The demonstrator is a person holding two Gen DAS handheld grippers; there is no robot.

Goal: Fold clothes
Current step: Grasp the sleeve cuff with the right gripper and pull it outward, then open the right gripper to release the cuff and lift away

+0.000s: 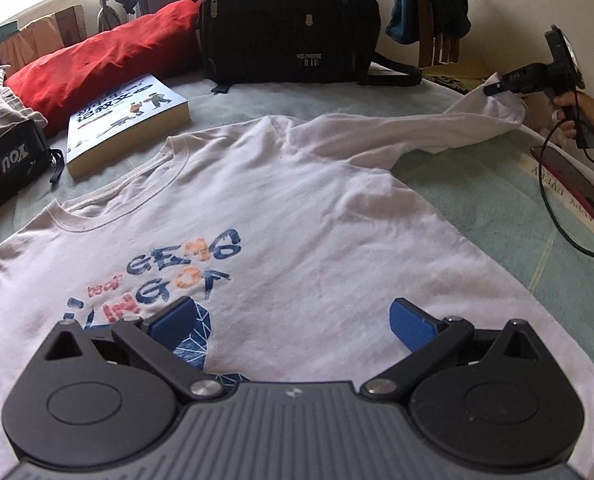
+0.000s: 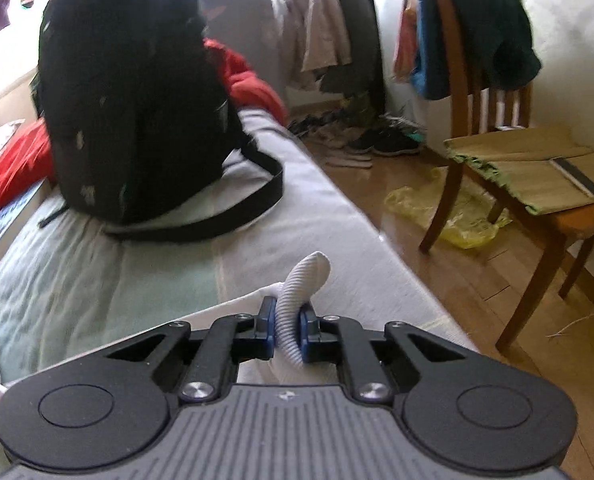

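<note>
— Shirt (image 1: 281, 216) position?
— Flat on the bed (image 1: 477, 188), print up. My right gripper (image 2: 288, 330) is clamped on the ribbed cuff (image 2: 303, 280), sleeve lifted. My left gripper (image 1: 293, 320) hangs over the print, jaws wide, holding nothing.

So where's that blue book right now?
In the left wrist view, the book lies upper left on the bed, between the red pillow and the shirt collar.
</note>
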